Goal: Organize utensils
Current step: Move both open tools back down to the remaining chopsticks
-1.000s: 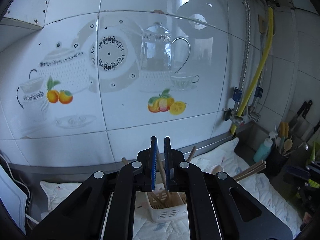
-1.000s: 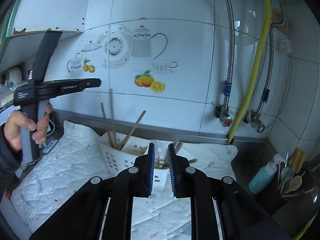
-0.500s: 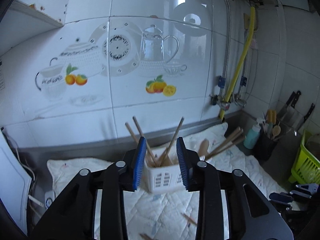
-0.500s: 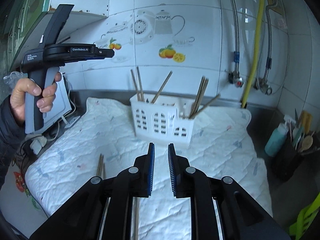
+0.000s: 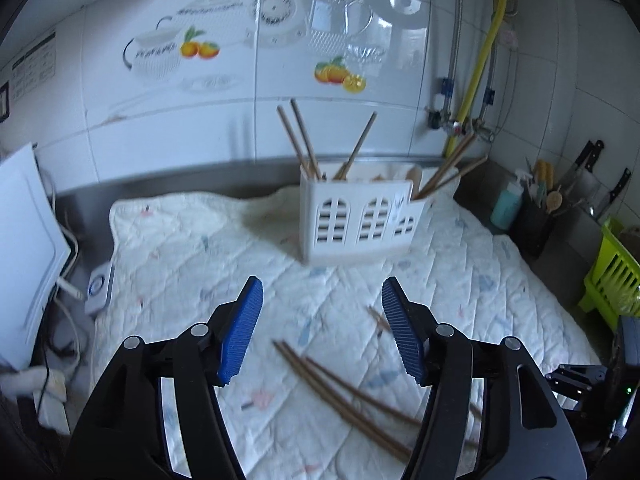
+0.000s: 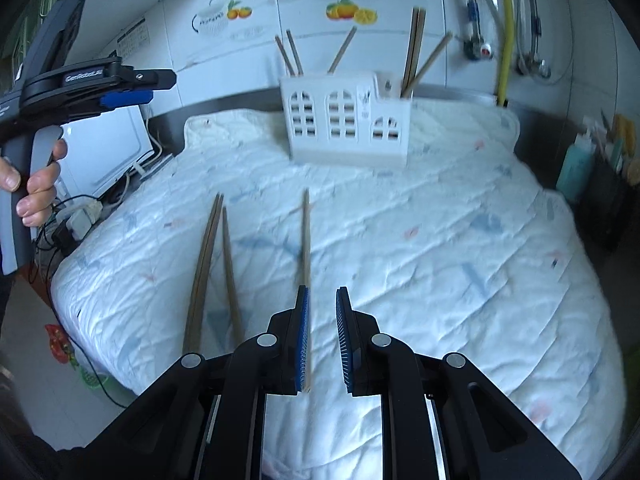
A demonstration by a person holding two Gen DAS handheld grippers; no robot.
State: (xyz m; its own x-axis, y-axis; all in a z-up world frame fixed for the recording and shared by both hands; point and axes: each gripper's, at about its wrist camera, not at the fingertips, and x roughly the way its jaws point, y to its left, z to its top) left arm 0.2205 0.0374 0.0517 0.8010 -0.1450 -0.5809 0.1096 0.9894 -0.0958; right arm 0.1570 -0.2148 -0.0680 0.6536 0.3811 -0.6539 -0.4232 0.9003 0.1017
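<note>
Right gripper (image 6: 322, 340): fingers nearly clenched, nothing gripped; one loose chopstick (image 6: 306, 240) on the quilted mat (image 6: 440, 240) runs along its left finger, contact unclear. Left gripper (image 5: 322, 332): jaws opening, empty, above more chopsticks (image 5: 340, 392). White holder (image 5: 360, 216) near the mat's far edge holds upright chopsticks (image 5: 304, 140). Frames blurred.

"GenRobot.AI" white lettering on left gripper (image 6: 127, 98) body (blurred, partly legible); nothing else readable
</note>
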